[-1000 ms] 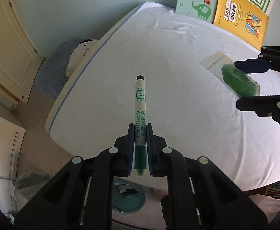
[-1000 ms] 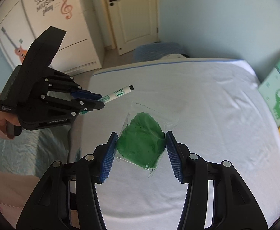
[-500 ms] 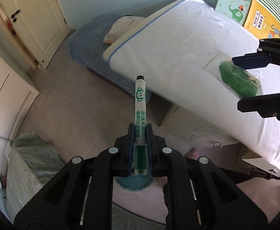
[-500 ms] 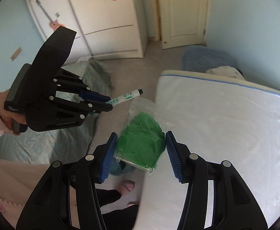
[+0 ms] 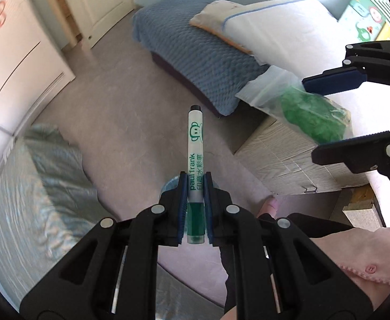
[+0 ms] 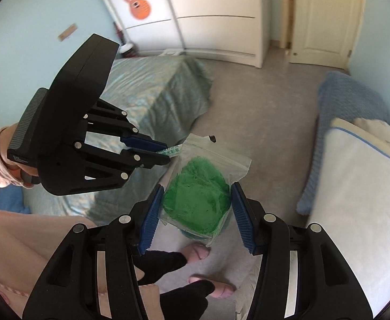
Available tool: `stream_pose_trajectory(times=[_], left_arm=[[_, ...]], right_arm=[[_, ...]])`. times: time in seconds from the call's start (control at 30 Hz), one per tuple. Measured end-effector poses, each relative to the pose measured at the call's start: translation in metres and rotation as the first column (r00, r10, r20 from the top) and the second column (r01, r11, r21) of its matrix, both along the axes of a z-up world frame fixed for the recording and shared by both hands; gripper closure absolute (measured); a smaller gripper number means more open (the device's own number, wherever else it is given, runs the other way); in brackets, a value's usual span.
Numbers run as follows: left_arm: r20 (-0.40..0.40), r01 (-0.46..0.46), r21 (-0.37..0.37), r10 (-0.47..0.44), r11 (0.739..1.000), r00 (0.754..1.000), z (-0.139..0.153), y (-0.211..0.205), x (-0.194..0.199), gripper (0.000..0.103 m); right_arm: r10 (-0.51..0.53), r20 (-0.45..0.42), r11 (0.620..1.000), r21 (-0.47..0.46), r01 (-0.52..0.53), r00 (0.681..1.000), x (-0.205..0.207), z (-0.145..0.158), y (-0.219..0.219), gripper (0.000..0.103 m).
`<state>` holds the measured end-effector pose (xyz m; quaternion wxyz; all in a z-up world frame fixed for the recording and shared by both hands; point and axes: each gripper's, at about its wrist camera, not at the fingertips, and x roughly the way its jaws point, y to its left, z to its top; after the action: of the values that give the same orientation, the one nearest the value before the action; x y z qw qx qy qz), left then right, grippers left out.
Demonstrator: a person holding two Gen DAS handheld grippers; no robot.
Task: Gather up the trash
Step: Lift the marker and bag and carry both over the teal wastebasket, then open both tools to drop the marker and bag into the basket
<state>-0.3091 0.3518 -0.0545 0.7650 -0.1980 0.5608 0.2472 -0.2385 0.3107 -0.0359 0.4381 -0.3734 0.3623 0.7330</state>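
My left gripper [image 5: 195, 184] is shut on a white marker [image 5: 196, 149] with green print, which points forward over the floor. To its right, my right gripper [image 5: 311, 120] is shut on a clear plastic bag [image 5: 312, 117] of green material. In the right wrist view the bag [image 6: 197, 200] sits squeezed between the blue pads of the right gripper [image 6: 196, 189]. The left gripper [image 6: 165, 154] is close at the upper left, and the marker [image 6: 173, 150] passes partly behind the bag. A round teal container [image 5: 169, 184] on the floor shows only as a sliver behind the fingers.
A white mattress [image 5: 288, 34] lies to the right, with a cardboard box [image 5: 283, 154] under its edge and a blue quilted cushion [image 5: 195, 48] beyond. A grey-green covered bed [image 5: 34, 186] stands left. The person's slippered feet [image 6: 197, 253] are below the bag. White wardrobe [image 6: 216, 13] at the back.
Both grippers have swung off the white mattress and now hang over the floor. The marker and the bag stay held as before.
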Motion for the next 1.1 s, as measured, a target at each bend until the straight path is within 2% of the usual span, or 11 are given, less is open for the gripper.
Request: stream_pose_trajectory(times=[0.23,0.4,0.7,0.73,0.77,0.8,0.83,0.87,0.97,1.1], left_arm=[[-0.003,-0.080,-0.024,0.080,0.997,0.997,-0.007,0.004,-0.033,0.093],[-0.002,-0.115,-0.042,0.115,0.992,0.993,-0.012,0.006,-0.041,0.093],[0.009,-0.133,-0.066,0.134,0.989,0.991,-0.016,0.005,-0.045,0.092],[0.005,-0.136,-0.068,0.137,0.988,0.991,-0.016,0.005,-0.045,0.088],[-0.012,-0.143,-0.070,0.143,0.987,0.990,-0.018,0.006,-0.045,0.052],[-0.029,-0.155,-0.066,0.154,0.986,0.988,-0.019,0.009,-0.045,0.027],[-0.026,-0.168,-0.047,0.167,0.985,0.986,-0.017,0.008,-0.046,0.007],[-0.009,-0.163,-0.031,0.162,0.986,0.987,-0.014,0.007,-0.046,0.008],[-0.027,-0.145,-0.003,0.145,0.989,0.989,-0.014,0.007,-0.044,0.008],[-0.031,-0.147,-0.010,0.146,0.989,0.989,-0.015,0.008,-0.043,0.008]], right_arm=[[0.079,-0.007,0.997,-0.025,-0.079,0.997,-0.026,-0.009,0.013,0.051],[0.119,-0.008,0.992,-0.039,-0.119,0.993,-0.042,-0.015,0.021,0.051],[0.151,-0.026,0.986,-0.070,-0.153,0.988,-0.046,-0.021,0.023,0.050],[0.157,-0.038,0.983,-0.089,-0.160,0.987,-0.045,-0.022,0.024,0.049],[0.156,-0.044,0.983,-0.095,-0.160,0.987,-0.045,-0.022,0.024,0.045],[0.154,-0.045,0.983,-0.098,-0.158,0.987,-0.044,-0.022,0.024,0.038],[0.136,-0.033,0.987,-0.082,-0.138,0.990,-0.041,-0.020,0.024,0.021],[0.122,-0.032,0.990,-0.068,-0.124,0.992,-0.038,-0.018,0.023,0.014],[0.092,-0.045,0.993,-0.067,-0.094,0.995,-0.027,-0.016,0.026,0.015],[0.062,-0.042,0.995,-0.073,-0.065,0.997,-0.017,-0.015,0.026,0.015]])
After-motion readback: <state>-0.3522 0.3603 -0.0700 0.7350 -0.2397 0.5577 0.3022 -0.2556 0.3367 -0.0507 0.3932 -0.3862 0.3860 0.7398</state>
